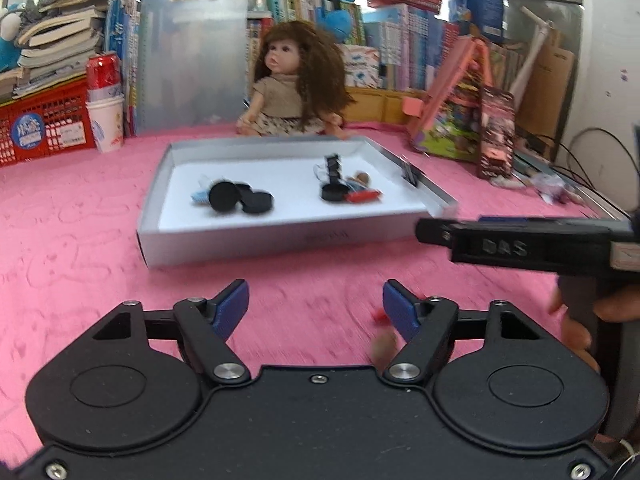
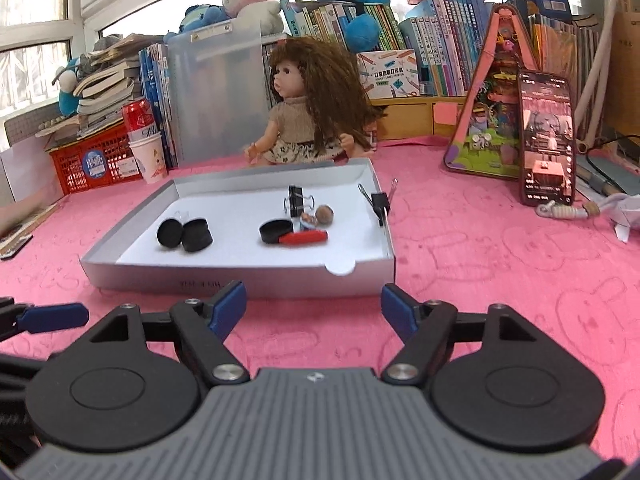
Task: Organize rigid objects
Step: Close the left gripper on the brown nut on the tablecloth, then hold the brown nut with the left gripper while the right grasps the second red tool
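**Both tongs wide apart in front of the box**

Left wrist view: The left gripper (image 1: 316,304) hangs over the pink cloth (image 1: 80,240). Its two blue fingers (image 1: 230,308) stand apart and nothing is between them. A small red bit (image 1: 378,315) and a brownish bit (image 1: 384,346) lie on the cloth just beside the right finger. Both are too blurry to name. Past the fingers sits the box (image 1: 240,246), flat on the cloth. Inside it, on the left, black caps (image 1: 240,197) lie in a little heap. On the right are a black cup (image 1: 334,192), a black clip (image 1: 332,166) and a red thing (image 1: 362,197). Another clip (image 1: 410,176) is pinched onto the right wall of the box. The right gripper (image 1: 520,240) comes in from the right, near the box corner, with a hand (image 1: 576,320) below it. A doll (image 1: 292,84) sits behind the box.

Right wrist view: The right gripper (image 2: 314,306) is low over the cloth (image 2: 500,280), right in front of the box (image 2: 240,280). Its blue fingers (image 2: 228,306) are wide apart and hold nothing. In the box, the caps (image 2: 184,234) are on the left. The cup (image 2: 275,230), red thing (image 2: 304,238), a brown ball (image 2: 324,214) and a clip (image 2: 296,200) are on the right. The other clip (image 2: 380,204) grips the right wall. A tip of the left gripper (image 2: 54,316) shows at the left edge. The doll (image 2: 316,100) sits behind, and a phone (image 2: 546,140) stands to the right.
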`<state>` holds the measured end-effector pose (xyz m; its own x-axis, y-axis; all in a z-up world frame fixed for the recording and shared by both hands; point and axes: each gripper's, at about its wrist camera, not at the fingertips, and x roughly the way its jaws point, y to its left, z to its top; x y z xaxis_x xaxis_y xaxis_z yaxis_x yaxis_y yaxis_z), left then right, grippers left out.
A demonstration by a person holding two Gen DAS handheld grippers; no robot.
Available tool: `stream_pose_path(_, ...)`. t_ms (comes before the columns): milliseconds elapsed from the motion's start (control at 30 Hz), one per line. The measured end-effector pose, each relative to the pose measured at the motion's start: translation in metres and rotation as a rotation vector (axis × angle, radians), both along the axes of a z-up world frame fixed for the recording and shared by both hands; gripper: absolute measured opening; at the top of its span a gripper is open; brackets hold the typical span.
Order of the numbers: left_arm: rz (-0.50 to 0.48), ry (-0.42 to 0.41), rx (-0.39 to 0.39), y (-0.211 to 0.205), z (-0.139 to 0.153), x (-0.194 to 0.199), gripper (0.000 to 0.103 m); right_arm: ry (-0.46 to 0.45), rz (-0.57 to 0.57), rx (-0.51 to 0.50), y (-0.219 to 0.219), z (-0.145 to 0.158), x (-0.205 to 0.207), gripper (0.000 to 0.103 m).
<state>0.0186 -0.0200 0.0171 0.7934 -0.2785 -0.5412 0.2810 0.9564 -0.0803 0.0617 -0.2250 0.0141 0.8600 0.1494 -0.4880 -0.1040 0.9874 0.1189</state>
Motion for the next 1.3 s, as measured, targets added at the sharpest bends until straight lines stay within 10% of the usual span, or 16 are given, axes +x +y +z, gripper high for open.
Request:
stream_pose_path(233, -0.065, 0.044, -0.003, -0.017, -0.011, -0.02, 0.045, 0.016, 0.001, 0.002, 0.001, -0.005, -0.008, 0.084)
stream_pose_path(367, -0.075, 0.059, 0.008, -0.026, -0.015, -0.02, 0.015, 0.018, 0.002, 0.005, 0.002, -0.006, -0.012, 0.084)
stream_pose_path(1300, 0.197, -0.003, 0.054, 0.022, -0.015, 0.012, 0.016, -0.004, -0.011, -0.043, 0.057, -0.027, -0.035, 0.088)
